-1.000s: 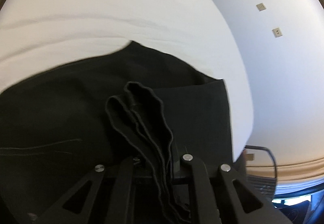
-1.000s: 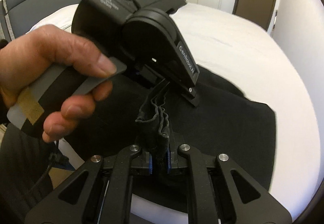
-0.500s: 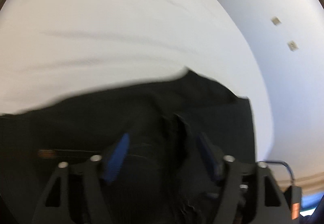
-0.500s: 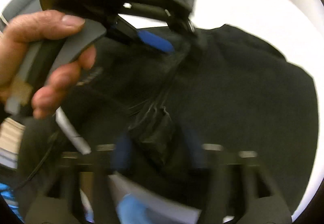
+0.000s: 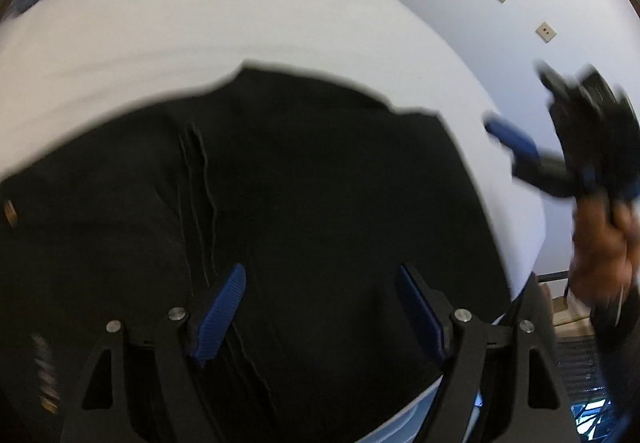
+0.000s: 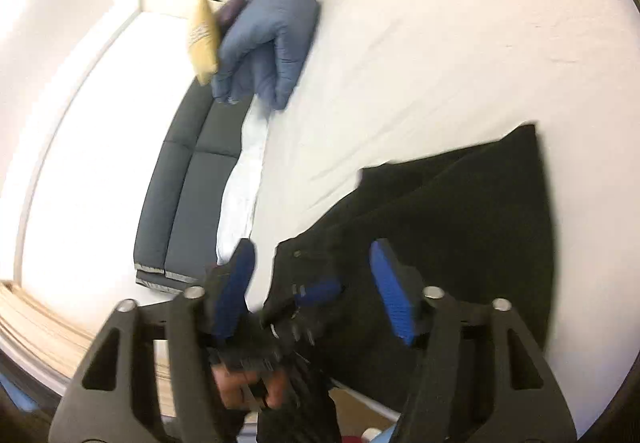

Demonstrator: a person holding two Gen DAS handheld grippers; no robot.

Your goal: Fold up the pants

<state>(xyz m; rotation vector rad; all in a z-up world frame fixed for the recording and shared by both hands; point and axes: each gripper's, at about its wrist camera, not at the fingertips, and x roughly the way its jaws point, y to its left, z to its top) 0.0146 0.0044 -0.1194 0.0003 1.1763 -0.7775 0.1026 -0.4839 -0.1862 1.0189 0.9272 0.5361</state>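
Note:
The black pants [image 5: 304,203] lie folded on the white bed [image 5: 200,27], near its edge. My left gripper [image 5: 320,307] hangs just above them, jaws wide open and empty. My right gripper [image 6: 316,283] is open and empty too, held off the pants; it shows at the right of the left wrist view [image 5: 560,147], out past the bed's edge. The pants also show in the right wrist view [image 6: 460,211], with the left gripper [image 6: 296,303] and the hand holding it low in the frame.
A blue duvet [image 6: 272,43] and a yellow cushion [image 6: 202,39] lie at the head of the bed by the dark grey headboard [image 6: 180,203]. A white wall with two sockets [image 5: 546,31] stands beyond the bed's edge.
Both grippers were shut on the bunched pants hem one second ago. They have opened and let it go, the pants now lie flat, and the right gripper has swung away to the side.

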